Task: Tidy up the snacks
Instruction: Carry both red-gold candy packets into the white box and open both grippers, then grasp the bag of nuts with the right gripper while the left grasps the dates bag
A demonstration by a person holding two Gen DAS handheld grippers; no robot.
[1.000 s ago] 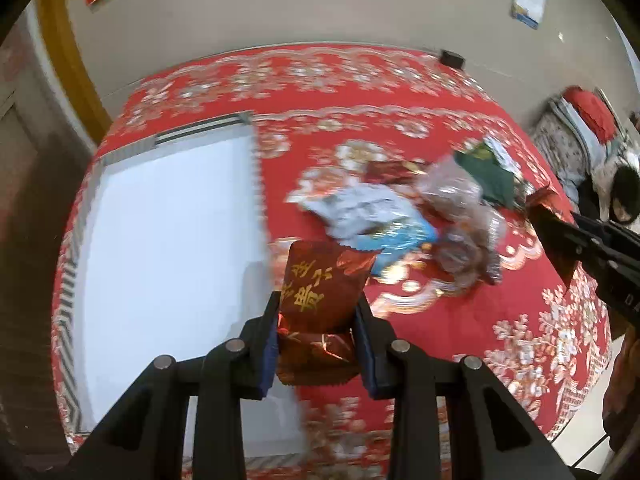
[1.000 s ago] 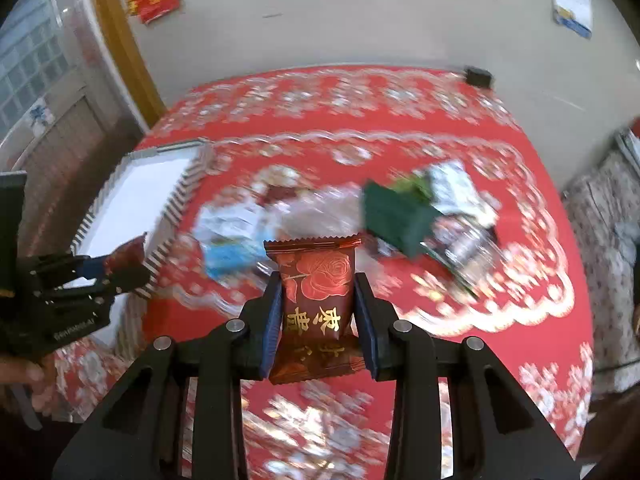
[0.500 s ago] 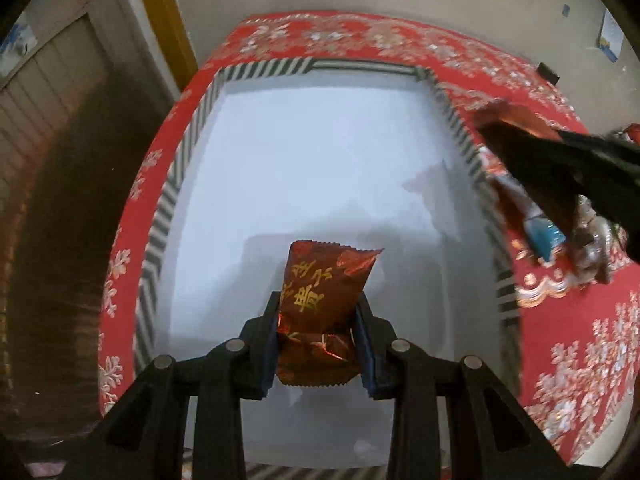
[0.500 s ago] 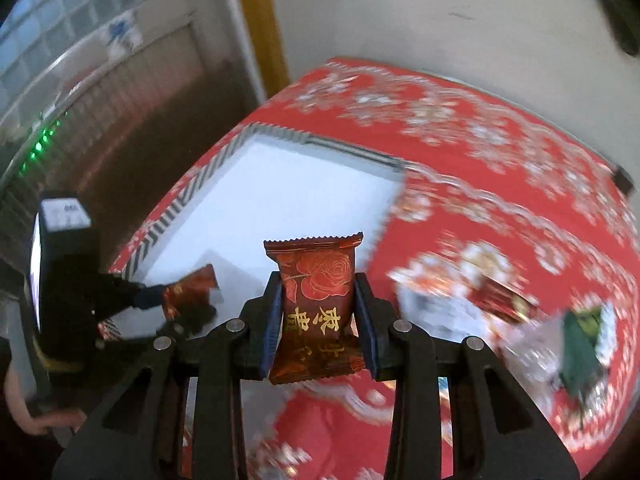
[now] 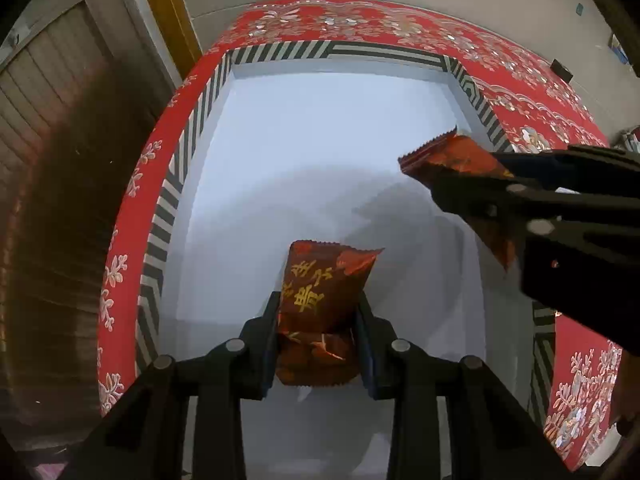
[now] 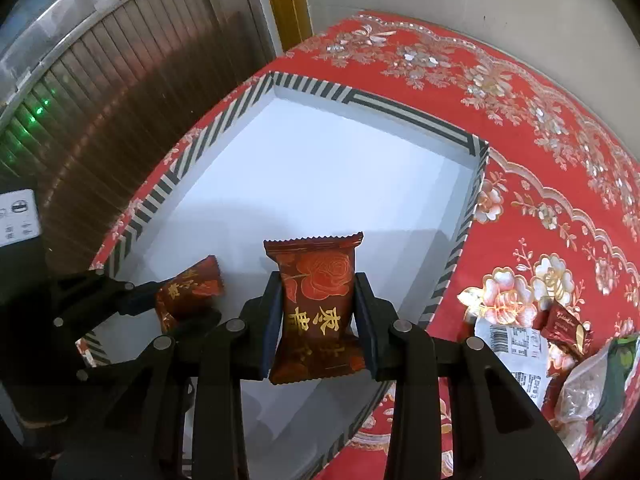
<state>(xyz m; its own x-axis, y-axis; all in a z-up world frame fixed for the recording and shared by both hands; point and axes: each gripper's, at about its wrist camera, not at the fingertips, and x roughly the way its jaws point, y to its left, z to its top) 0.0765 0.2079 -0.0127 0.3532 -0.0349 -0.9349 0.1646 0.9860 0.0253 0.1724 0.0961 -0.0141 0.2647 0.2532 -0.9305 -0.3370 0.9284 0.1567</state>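
My left gripper (image 5: 318,320) is shut on a dark red snack packet with gold characters (image 5: 324,292) and holds it above the white floor of a striped-rimmed box (image 5: 184,152). My right gripper (image 6: 316,304) is shut on a matching red packet with a rose print (image 6: 318,304), over the same box (image 6: 400,110). In the left wrist view the right gripper (image 5: 472,184) reaches in from the right with its packet (image 5: 448,156). In the right wrist view the left gripper (image 6: 180,300) shows at lower left with its packet (image 6: 190,290).
The box sits on a red flowered tablecloth (image 6: 540,128). A pile of loose snacks (image 6: 560,352) lies on the cloth right of the box. A slatted brown door (image 6: 100,80) and a yellow frame (image 5: 168,12) stand beyond the table's left edge.
Both grippers have swung left from the snack pile to above the box, each still holding its packet. The right gripper has come further in over the box.
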